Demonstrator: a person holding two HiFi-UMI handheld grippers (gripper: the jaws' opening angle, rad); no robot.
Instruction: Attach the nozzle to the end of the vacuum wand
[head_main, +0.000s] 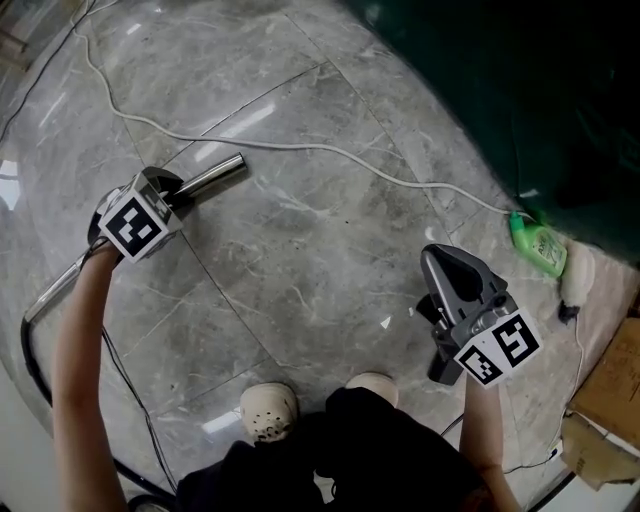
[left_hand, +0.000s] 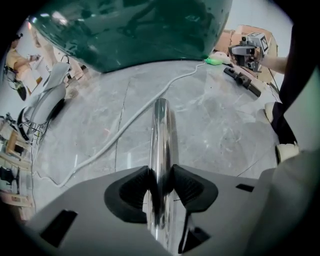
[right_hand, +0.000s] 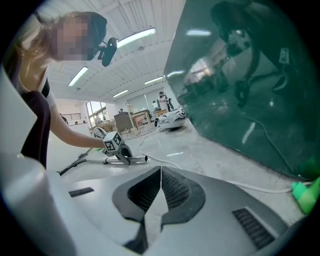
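Note:
The chrome vacuum wand (head_main: 215, 178) lies on the grey marble floor, its open end pointing right. My left gripper (head_main: 172, 195) comes down on it from above. In the left gripper view the black pads (left_hand: 137, 186) press both sides of the wand (left_hand: 160, 130). My right gripper (head_main: 445, 258) hovers low at the right, shut with nothing in it (right_hand: 160, 172). A black nozzle (left_hand: 242, 80) lies on the floor under it, mostly hidden in the head view (head_main: 441, 370). From the right gripper view, the left gripper (right_hand: 114, 142) and wand (right_hand: 136, 159) sit far left.
A white cable (head_main: 300, 148) snakes across the floor beyond the wand. A green bottle (head_main: 538, 245) and a cardboard box (head_main: 610, 385) lie at the right. A dark green panel (head_main: 520, 80) rises at the back right. A black hose (head_main: 35, 370) curves at left; my shoes (head_main: 268, 410) stand below.

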